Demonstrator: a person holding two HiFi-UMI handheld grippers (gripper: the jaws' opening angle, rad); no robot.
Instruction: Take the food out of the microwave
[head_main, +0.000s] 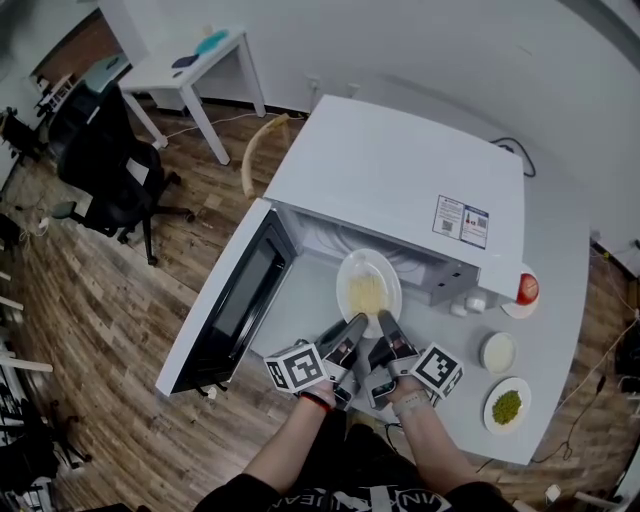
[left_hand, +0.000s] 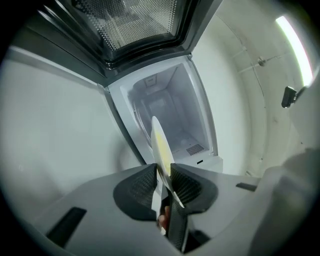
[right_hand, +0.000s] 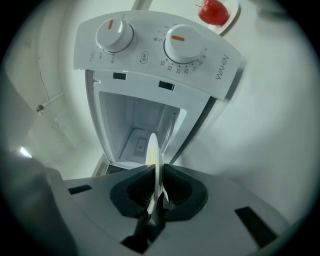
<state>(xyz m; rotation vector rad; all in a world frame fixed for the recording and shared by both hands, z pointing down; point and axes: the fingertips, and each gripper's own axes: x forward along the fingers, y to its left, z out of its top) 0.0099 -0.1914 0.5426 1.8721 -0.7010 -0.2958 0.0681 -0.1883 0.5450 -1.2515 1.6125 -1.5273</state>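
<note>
Yellow food (head_main: 365, 295), heaped at the centre of a round white plate (head_main: 368, 262). The plate sits level at the open mouth of a white microwave oven (head_main: 400, 180), partly out of the cavity.

- Left gripper (head_main: 352, 325): jaws clamped on the plate's near rim, left of centre.
- Right gripper (head_main: 385, 322): jaws clamped on the same rim, just beside the left one.
- Dark-windowed door (head_main: 235, 300): swung fully open to the left.

On the pale grey table (head_main: 560, 250), right of the oven:
- red apple (head_main: 527, 289) on a small dish;
- small white bowl (head_main: 498, 352);
- white plate of green food (head_main: 507, 406).

Black office chair (head_main: 110, 160): on the wooden floor, well apart.
</note>
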